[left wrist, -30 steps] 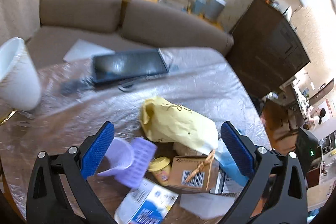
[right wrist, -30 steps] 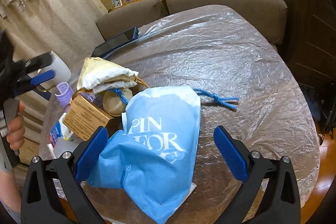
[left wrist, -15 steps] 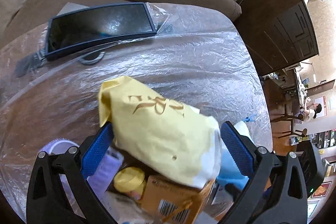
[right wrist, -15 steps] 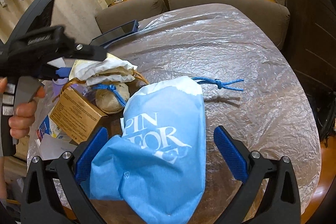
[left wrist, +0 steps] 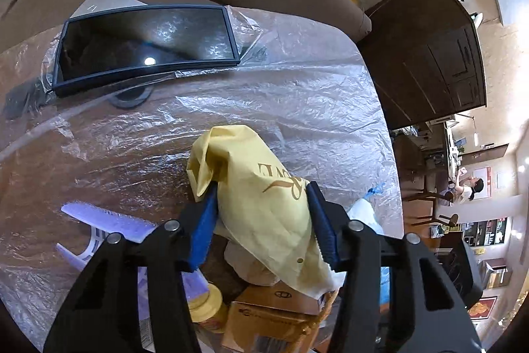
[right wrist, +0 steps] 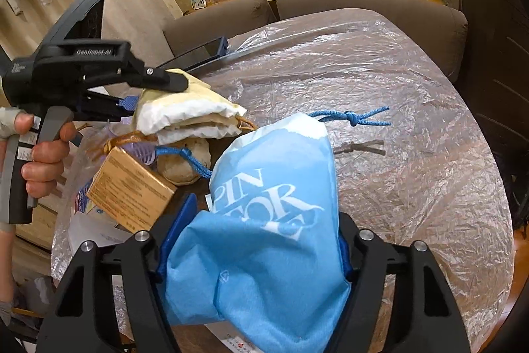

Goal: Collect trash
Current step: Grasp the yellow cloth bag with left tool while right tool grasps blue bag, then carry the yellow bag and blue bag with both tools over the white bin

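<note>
Yellow fabric, a soft pouch lying on top of the trash heap at the near edge of the bench, sits between the blue pads of the left tool, whose jaws are closing and already press its sides. The right tool is closing likewise on a pale blue drawstring bag lying just beside the heap, its pads pressed into the cloth on both sides. Under the pouch lie a cardboard box, a small yellow jar and lilac plastic pieces.

The step in hand appears to be the grasp itself, both hands taking a soft item at once. Next, each tool needs a firm enough squeeze that the limp cloth cannot slip, then a straight lift clear of the heap, so the box and the blue cord are not dragged along.
</note>
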`<state>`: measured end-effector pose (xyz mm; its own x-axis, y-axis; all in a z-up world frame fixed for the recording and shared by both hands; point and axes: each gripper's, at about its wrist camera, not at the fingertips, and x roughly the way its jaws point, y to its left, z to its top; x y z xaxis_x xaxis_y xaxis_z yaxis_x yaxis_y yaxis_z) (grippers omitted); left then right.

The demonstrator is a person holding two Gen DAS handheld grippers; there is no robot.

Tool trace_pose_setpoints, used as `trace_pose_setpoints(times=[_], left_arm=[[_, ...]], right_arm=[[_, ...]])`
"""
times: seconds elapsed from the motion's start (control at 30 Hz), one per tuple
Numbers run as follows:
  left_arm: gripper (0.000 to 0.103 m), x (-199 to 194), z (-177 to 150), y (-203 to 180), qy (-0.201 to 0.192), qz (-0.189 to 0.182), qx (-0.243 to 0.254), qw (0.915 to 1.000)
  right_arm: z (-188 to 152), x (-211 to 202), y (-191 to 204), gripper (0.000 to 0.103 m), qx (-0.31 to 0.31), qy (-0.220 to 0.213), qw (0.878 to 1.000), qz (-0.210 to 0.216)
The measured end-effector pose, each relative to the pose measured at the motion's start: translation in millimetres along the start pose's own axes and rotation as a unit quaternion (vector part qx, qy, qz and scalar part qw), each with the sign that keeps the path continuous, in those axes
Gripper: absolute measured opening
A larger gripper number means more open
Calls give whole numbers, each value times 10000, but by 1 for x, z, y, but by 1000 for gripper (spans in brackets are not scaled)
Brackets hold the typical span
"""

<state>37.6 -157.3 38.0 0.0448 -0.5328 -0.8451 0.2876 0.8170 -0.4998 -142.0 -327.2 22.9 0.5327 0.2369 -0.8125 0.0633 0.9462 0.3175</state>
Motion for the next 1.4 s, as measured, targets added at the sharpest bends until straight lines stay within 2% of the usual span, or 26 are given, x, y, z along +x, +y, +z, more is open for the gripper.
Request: trace_pose_setpoints(times=[0.1,0.17,0.23,0.33,0.37,0.47,0.63,0.7,0.77,0.8,0.87,0.93,1.13,1.27,1.4], left_arm=[[54,-5,-2,-5,-84,169,185,9997],[64,-5,-3,-7,-71,288,211,9993],[78,-8,-2,-10,-90,255,120,9996],[90,-7,-4,-11,2,212,-255,9995],[91,-3,-6,-14,66,217,-252,9994],[91,10,-11,-26,67,965,93,9953],[91,20,-9,-31,-19,1087,211,9939],[89,23,-9,-34,-39,1170,337,9926],[77,25,-10,-35,-108,1236,461,9912],[65,25,-10,-34,-108,1258,479,9908],[61,25,-9,-31,-73,1159,466,9921],[55,24,-9,-30,-67,1089,475,9929],[47,2,-8,-25,-469,655,360,9961],[46,-14,-7,-25,-715,563,276,9955],[46,-43,-14,-28,-1207,427,325,9912]], right_arm=[[2,0,-3,70,54,-2,10000,8],[3,1,-4,70,59,13,10000,15],[3,0,-3,70,21,20,10000,7],[1,0,-1,71,-38,18,10000,6],[0,1,-1,71,-44,17,10000,19],[1,4,-1,71,-25,27,10000,85],[2,6,0,71,-56,50,9999,132],[2,7,1,71,-80,46,9999,133],[2,6,2,71,-96,31,9999,125],[2,7,2,70,-111,18,9999,110],[3,8,5,69,-162,6,9998,105],[3,8,6,64,-216,-17,9997,115],[7,4,4,54,-215,-180,9994,223],[10,6,1,51,-213,-119,9995,186],[10,4,-6,47,-76,-199,9992,342]])
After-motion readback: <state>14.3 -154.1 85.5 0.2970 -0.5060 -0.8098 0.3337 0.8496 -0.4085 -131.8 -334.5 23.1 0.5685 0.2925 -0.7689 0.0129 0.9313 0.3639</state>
